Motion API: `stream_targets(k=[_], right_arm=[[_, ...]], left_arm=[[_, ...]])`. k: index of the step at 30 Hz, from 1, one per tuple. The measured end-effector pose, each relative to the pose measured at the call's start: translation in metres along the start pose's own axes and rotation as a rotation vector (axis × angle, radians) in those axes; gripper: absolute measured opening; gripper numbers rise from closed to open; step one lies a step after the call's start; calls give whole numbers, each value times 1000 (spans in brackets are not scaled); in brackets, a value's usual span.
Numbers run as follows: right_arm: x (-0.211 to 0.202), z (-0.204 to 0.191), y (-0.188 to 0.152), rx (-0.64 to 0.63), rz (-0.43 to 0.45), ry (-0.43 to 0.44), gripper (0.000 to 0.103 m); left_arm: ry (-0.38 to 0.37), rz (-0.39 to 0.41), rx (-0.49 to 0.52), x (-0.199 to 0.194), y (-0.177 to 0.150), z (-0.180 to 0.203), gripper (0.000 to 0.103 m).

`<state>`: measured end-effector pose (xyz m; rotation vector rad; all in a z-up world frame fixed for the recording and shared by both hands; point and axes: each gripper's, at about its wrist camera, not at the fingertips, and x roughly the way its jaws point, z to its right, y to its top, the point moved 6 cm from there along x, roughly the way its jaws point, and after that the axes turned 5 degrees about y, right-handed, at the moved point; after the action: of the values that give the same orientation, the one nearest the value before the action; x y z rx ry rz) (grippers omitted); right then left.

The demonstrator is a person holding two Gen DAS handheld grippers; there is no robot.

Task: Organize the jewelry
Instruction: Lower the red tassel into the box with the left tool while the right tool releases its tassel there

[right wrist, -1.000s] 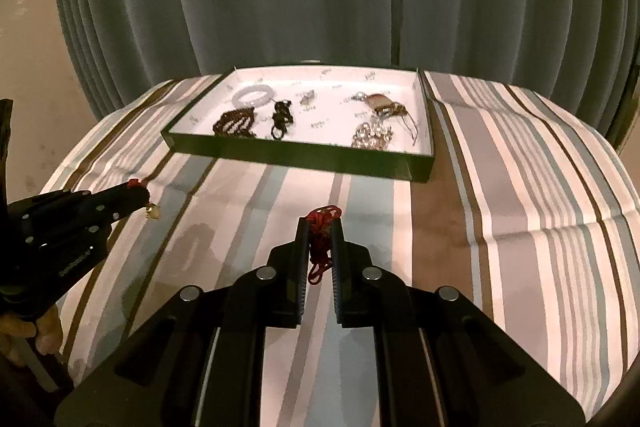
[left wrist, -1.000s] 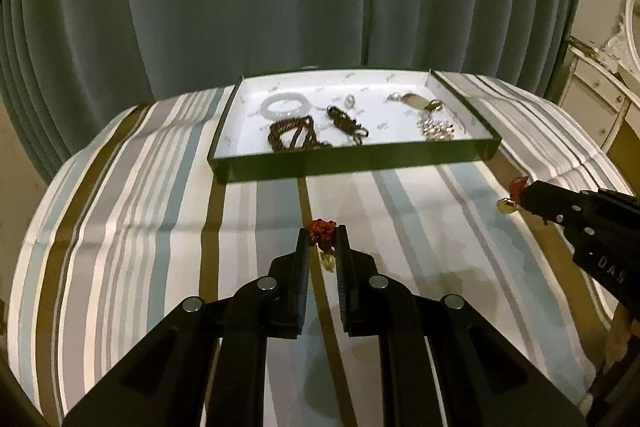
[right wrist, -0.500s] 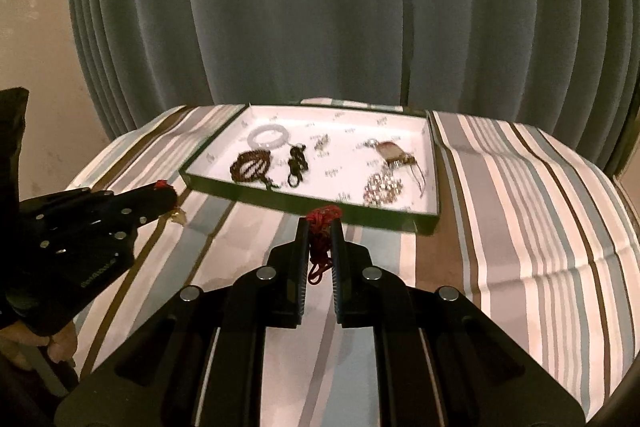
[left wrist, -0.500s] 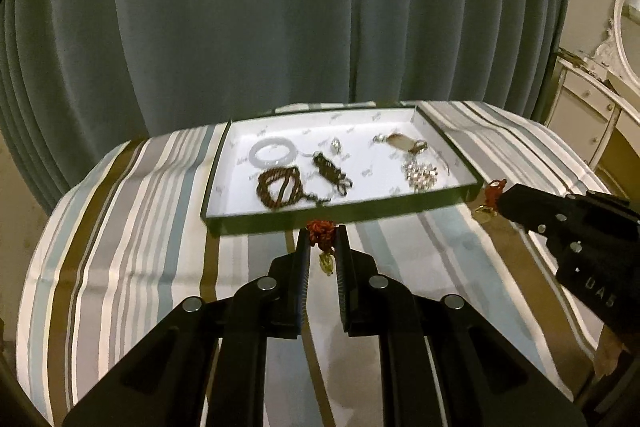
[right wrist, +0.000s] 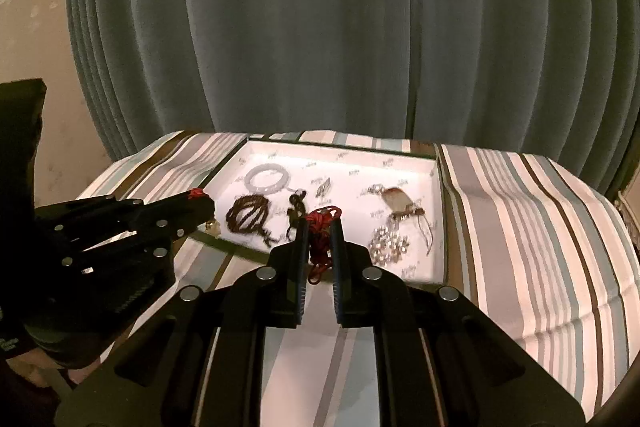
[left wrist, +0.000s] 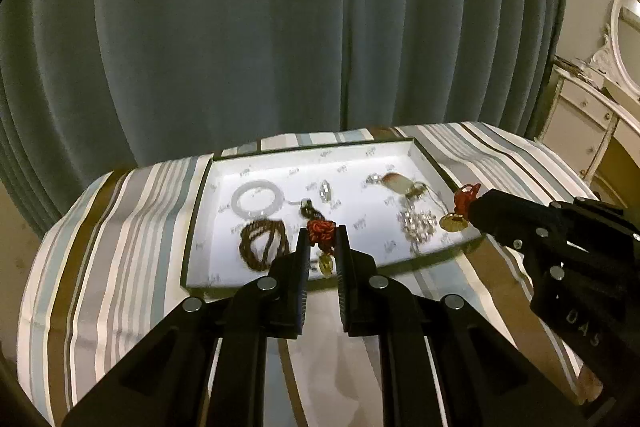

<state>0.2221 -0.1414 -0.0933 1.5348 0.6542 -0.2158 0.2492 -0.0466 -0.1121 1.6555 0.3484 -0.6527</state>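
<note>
My left gripper [left wrist: 321, 233] is shut on a red-cord charm [left wrist: 320, 230] with a small gold pendant [left wrist: 326, 264] hanging below. My right gripper [right wrist: 319, 227] is shut on a second red cord [right wrist: 320, 227]; in the left wrist view its gold pendant [left wrist: 452, 223] hangs off the tip. Both hold their pieces above the near edge of the white-lined, dark green tray [left wrist: 200, 211], also seen in the right wrist view [right wrist: 438, 227]. In the tray lie a white bangle [left wrist: 258, 197], a brown bead string [left wrist: 262, 243], a dark knotted piece [right wrist: 297, 205], a silver cluster [right wrist: 388, 245] and a stone pendant [right wrist: 396, 197].
The tray rests on a striped cloth [left wrist: 120, 227] over a round table. A grey-green curtain [left wrist: 320, 27] hangs right behind. A white ornate dresser with a mirror [left wrist: 600, 99] stands at the right. The left gripper body [right wrist: 120, 227] fills the right wrist view's left side.
Both grippers have risen and moved forward with their red-cord pieces, from over the bare cloth to above the tray's near edge. Both stay shut.
</note>
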Motion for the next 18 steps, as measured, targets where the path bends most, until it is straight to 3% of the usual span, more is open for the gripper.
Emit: stream_targets(k=[18], right_arm=[[68,34,29,-17,-31,-41,11]], left_arm=[[14,-32,38,74,37,10,13]])
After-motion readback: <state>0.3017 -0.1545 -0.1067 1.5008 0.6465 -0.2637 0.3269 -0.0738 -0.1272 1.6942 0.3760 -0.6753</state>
